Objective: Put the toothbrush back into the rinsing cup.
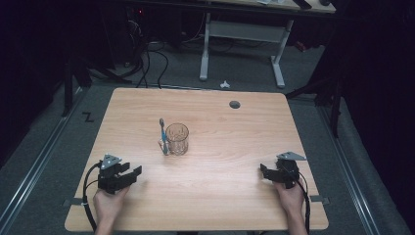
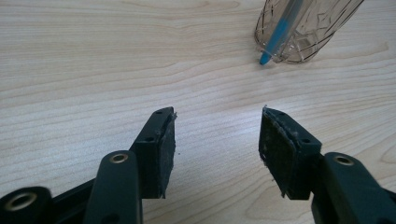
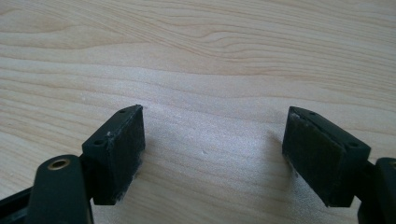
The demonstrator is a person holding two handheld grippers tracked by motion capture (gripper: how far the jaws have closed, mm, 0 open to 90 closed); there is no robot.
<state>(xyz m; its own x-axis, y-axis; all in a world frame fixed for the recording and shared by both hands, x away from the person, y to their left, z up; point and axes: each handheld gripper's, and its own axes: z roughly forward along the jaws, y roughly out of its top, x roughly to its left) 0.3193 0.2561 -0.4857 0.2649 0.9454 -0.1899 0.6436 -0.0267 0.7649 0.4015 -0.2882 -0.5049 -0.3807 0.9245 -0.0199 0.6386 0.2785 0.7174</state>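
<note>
Fingers of the left gripper and right gripper stand apart, empty; the glass cup holding a blue toothbrush stands far-centre; a careless approach could topple it.

Brightly lit table, dark surroundings, soft shadows, slightly blurred close-ups

A white-legged desk stands beyond the wooden table, cables trailing on the floor.
</note>
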